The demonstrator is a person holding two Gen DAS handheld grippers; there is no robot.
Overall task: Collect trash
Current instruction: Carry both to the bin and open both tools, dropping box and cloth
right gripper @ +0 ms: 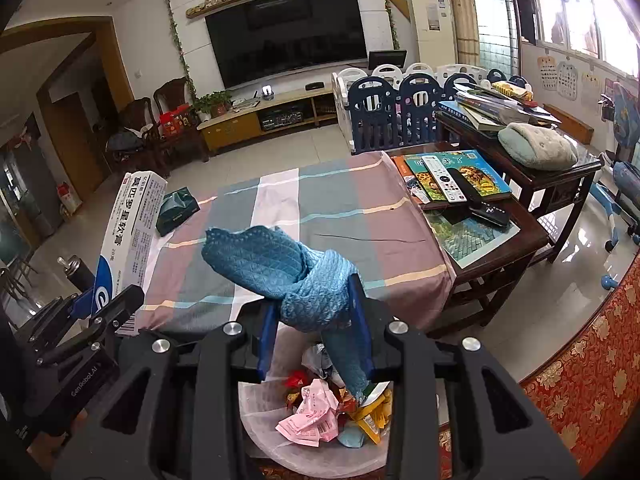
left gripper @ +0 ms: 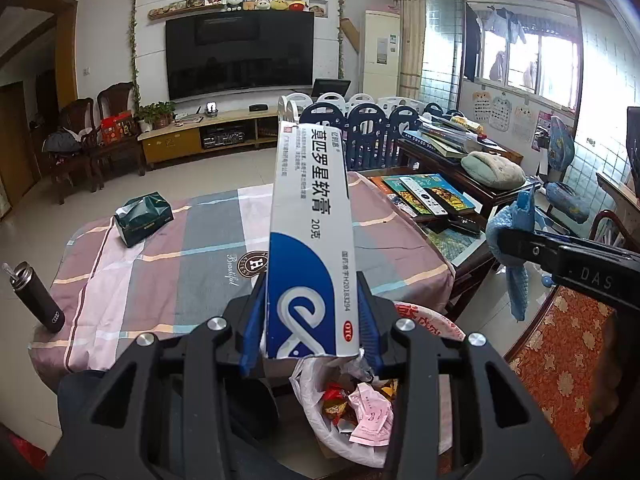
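Blue-padded fingers of the left gripper (left gripper: 310, 320) pinch a white-and-blue box (left gripper: 310, 240) by its lower end, upright above the bin bag (left gripper: 332, 428). Just right of it, the right gripper (right gripper: 316, 316) has its fingers pinching a knotted blue cloth (right gripper: 292, 276) over the same bag (right gripper: 260, 412). Beyond the bag, a desk (right gripper: 340, 200) carries a tissue pack (right gripper: 176, 210) and a bottle (left gripper: 38, 300).

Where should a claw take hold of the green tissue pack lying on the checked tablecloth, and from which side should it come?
Grip the green tissue pack across its narrow width, at the middle of its long sides, coming from above. It lies flat on the tablecloth with free cloth all around it, so both sides look reachable. The wrapper seems soft and torn open at one end, so avoid that end. Both claws are full now.
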